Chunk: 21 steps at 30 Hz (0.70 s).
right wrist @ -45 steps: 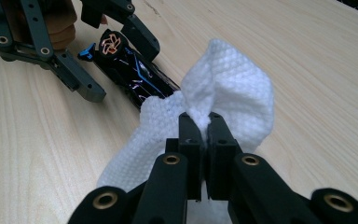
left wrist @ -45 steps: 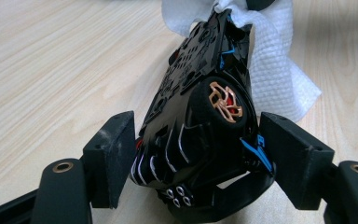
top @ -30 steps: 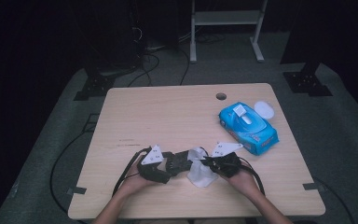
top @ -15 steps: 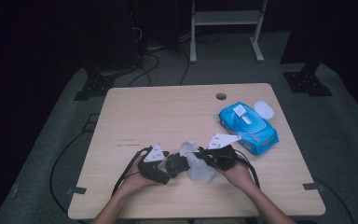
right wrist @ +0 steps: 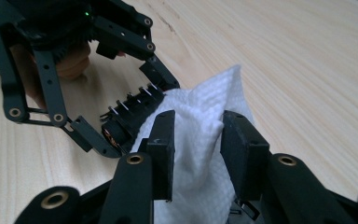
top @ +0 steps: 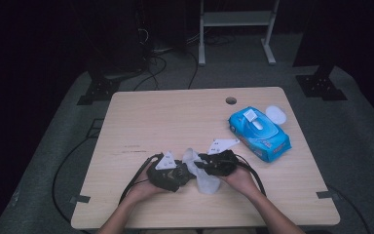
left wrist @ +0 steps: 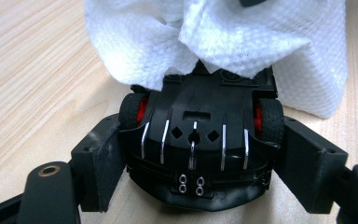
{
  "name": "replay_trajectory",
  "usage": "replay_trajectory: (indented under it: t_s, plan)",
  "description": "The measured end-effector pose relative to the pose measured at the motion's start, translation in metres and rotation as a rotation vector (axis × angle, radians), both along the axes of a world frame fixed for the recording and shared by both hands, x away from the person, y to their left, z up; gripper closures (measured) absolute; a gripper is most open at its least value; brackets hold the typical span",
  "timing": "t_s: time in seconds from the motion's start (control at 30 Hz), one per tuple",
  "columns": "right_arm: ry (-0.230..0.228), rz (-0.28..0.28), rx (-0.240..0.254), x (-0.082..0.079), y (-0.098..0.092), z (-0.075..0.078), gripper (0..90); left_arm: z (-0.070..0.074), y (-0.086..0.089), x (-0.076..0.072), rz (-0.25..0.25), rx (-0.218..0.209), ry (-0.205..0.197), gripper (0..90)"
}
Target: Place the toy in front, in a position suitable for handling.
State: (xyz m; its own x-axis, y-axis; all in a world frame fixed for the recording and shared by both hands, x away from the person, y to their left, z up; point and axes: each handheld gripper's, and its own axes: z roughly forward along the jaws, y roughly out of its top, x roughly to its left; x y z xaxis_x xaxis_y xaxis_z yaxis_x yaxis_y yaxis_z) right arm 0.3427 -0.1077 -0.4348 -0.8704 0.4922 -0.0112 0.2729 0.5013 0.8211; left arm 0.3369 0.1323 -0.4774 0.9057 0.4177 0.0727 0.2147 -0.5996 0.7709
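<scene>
High view, lower middle of the frame: left claw (top: 180, 171) and right claw (top: 205, 165) meeting over a crumpled white wipe (top: 200, 171) near the front edge of a pale wooden tabletop (top: 170, 122).

Left claw view: black toy car (left wrist: 198, 149) with red wheel hubs clamped between both jaws, pads pressed on its sides, wipe draped over its far end at the top of the frame.

Right claw view: jaws partly spread, having just been opening, wipe bunched between the pads (right wrist: 161, 140) at lower centre but apparently no longer squeezed; left claw (right wrist: 121, 112) and car (right wrist: 128, 116) at upper left.

Judged progress: wiping of the car under way, wipe already out of its pack and laid on the car, grip on it being loosened or reset; more rubbing and putting things down probably left.

High view, right of centre: blue wipes pack (top: 259, 133), round white lid (top: 276, 115) just beyond it, small hole (top: 231, 101) near the far edge. Dark room, grey floor, cables and a metal stand at the top.
</scene>
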Motion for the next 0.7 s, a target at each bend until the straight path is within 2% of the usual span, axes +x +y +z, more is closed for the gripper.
replay_trajectory:
  t_s: [0.07, 0.17, 0.27, 0.37, 0.47, 0.6, 0.7]
  plan:
    - [-0.003, 0.002, -0.006, -0.001, 0.001, -0.003, 69.2, 0.001, -0.001, -0.001, -0.002, 0.007, -0.013, 22.9]
    - [0.016, 0.011, -0.015, 0.0, 0.004, -0.01, 77.5, 0.001, -0.002, -0.002, -0.002, 0.003, -0.027, 23.0]
    - [0.044, 0.031, -0.007, 0.0, 0.013, -0.014, 82.3, 0.003, -0.003, -0.004, -0.01, 0.016, -0.053, 23.1]
    - [0.069, 0.052, 0.033, 0.0, 0.025, -0.015, 84.0, 0.003, -0.004, -0.005, -0.01, 0.034, -0.066, 23.2]
    - [0.064, 0.062, 0.026, 0.002, 0.031, -0.015, 84.8, 0.002, -0.003, -0.004, -0.007, 0.032, -0.058, 23.1]
    - [0.062, 0.022, 0.008, 0.005, 0.017, -0.016, 85.5, 0.003, -0.002, -0.004, -0.008, 0.029, -0.059, 23.1]
    - [0.084, -0.006, 0.0, 0.006, 0.004, -0.017, 85.9, 0.003, -0.003, -0.004, -0.006, 0.025, -0.064, 23.1]
